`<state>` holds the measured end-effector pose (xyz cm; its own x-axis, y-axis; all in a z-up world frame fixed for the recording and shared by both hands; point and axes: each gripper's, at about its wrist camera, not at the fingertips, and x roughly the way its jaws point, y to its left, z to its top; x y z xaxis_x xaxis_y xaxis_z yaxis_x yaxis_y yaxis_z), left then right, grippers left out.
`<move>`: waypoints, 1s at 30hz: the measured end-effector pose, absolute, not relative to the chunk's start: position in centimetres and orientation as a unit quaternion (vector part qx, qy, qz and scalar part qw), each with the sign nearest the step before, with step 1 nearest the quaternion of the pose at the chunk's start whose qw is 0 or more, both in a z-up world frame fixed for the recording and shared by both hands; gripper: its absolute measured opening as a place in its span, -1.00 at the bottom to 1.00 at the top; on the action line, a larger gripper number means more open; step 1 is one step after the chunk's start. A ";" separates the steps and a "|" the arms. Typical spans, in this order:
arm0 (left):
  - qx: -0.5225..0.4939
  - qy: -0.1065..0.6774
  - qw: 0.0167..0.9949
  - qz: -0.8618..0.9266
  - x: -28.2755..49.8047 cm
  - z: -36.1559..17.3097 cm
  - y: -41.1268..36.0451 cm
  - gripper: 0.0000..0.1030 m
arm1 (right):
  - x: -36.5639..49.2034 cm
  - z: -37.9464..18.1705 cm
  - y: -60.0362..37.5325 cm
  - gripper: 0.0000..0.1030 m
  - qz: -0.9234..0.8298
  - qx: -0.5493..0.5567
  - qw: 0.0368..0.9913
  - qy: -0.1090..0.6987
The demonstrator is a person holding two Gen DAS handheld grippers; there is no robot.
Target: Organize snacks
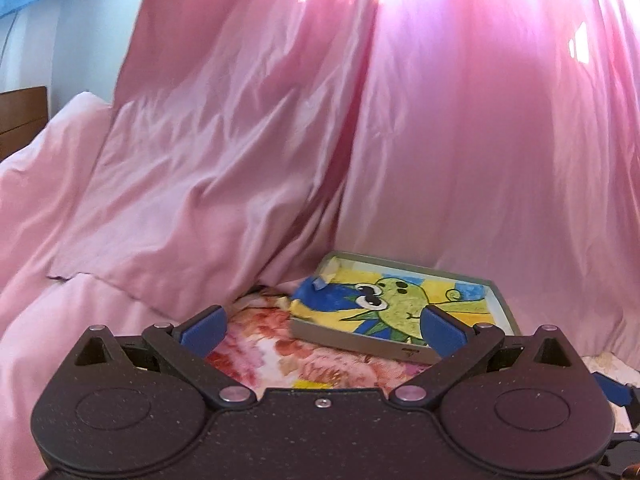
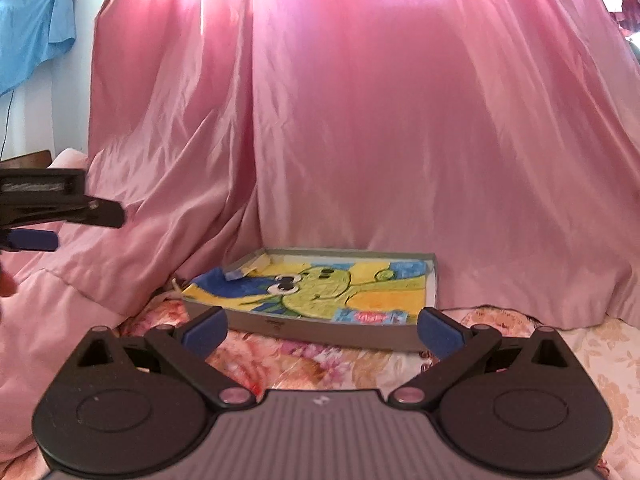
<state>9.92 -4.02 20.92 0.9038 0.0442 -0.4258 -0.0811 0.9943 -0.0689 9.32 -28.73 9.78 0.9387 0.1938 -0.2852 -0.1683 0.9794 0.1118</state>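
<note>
A shallow grey tray [image 1: 360, 339] [image 2: 320, 330] lined with a bright cartoon drawing lies on a floral cloth [image 1: 280, 356] [image 2: 300, 364] against the pink curtain. No snacks show in it or around it. My left gripper [image 1: 322, 322] is open and empty, held just in front of the tray's near left corner. My right gripper [image 2: 322, 326] is open and empty, held in front of the tray's near wall. The left gripper also shows from the side at the left edge of the right wrist view [image 2: 36, 238].
A pink satin curtain [image 1: 440, 140] [image 2: 360, 140] hangs behind the tray and spreads over a pink-covered mound [image 1: 60, 240] at the left. A blue cloth [image 2: 32, 28] hangs on the wall at top left. A brown wooden board [image 1: 22, 120] stands at far left.
</note>
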 end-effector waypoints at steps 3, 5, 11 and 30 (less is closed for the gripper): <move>-0.052 0.225 0.972 0.050 9.2 21.4 -2.7 0.99 | 8.8 9.9 -28.4 1.00 0.090 0.032 0.983 0.156; -0.055 0.229 0.970 0.058 8.9 21.3 -1.9 0.99 | 8.8 9.9 -28.1 1.00 0.084 0.023 0.983 0.161; -0.076 0.235 0.968 0.047 8.3 19.1 0.0 0.99 | 10.5 9.6 -26.4 1.00 0.068 -0.003 0.983 0.170; -0.047 0.239 0.970 -0.022 22.9 12.0 1.8 0.98 | 19.7 5.9 -21.7 1.00 0.098 -0.030 0.993 0.066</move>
<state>22.88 1.85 11.99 0.8851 -0.0655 -0.4607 0.0203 0.9945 -0.1025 19.71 -21.68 5.90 0.9719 0.1913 -0.1369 -0.1992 0.9789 -0.0462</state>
